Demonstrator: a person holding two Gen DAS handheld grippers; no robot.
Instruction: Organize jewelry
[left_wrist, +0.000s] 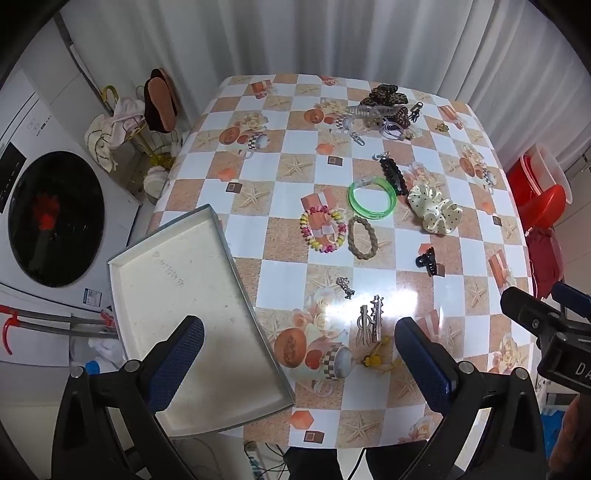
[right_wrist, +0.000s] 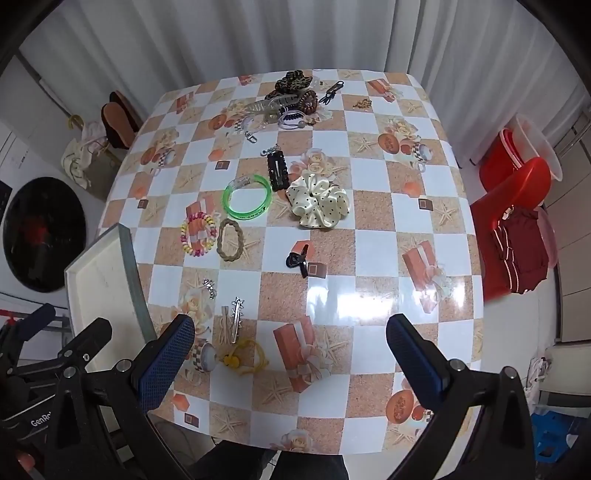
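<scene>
The white tray (left_wrist: 192, 295) at the table's (right_wrist: 369, 258) left edge lies bare while the green bangle (left_wrist: 372, 199), cream scrunchie (right_wrist: 318, 201), clips and hair ties lie scattered on the cloth, so sorting seems unstarted, and the left gripper (left_wrist: 299, 354) and right gripper (right_wrist: 290, 350) both gape wide, holding nothing

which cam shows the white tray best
The left wrist view: the white tray shows nearly whole, its bare floor and raised rim visible, empty, behind one finger of the left claw. The right wrist view catches only a cropped strip of it at the left table edge.
</scene>
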